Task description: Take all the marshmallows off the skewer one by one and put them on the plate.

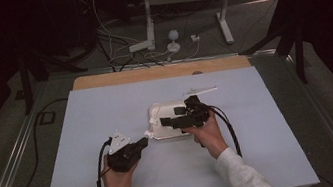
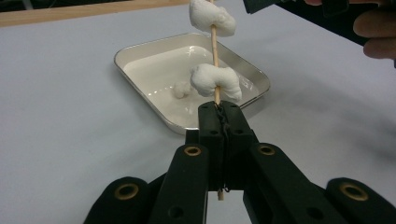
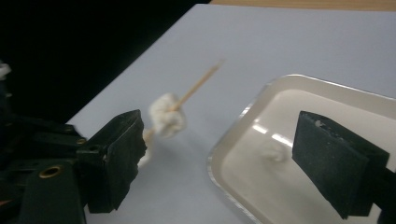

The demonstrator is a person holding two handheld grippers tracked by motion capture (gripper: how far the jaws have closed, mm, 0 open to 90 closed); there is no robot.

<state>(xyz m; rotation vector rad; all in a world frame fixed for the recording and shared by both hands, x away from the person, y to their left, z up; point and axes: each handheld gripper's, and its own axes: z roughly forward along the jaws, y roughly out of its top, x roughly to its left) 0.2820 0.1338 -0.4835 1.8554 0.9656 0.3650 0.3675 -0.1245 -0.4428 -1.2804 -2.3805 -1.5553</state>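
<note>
My left gripper (image 2: pixel 223 109) is shut on the lower end of a wooden skewer (image 2: pixel 215 42). Two white marshmallows (image 2: pixel 215 81) are threaded on it, one above the other. The skewer points up over the near corner of a shallow metal tray (image 2: pixel 154 43), where one small marshmallow (image 2: pixel 181 88) lies. In the high view my left gripper (image 1: pixel 145 140) sits at the tray's (image 1: pixel 152 108) front left corner. My right gripper (image 1: pixel 165 121) hovers over the tray. In the right gripper view its jaws (image 3: pixel 229 158) stand wide open with nothing between them, the skewered marshmallow (image 3: pixel 167 114) beyond the left jaw.
A second skewer (image 1: pixel 199 90) lies on the white table sheet just beyond the tray. A wooden strip (image 1: pixel 161 71) runs along the table's far edge. Cables and metal stand legs (image 1: pixel 148 20) are on the floor behind.
</note>
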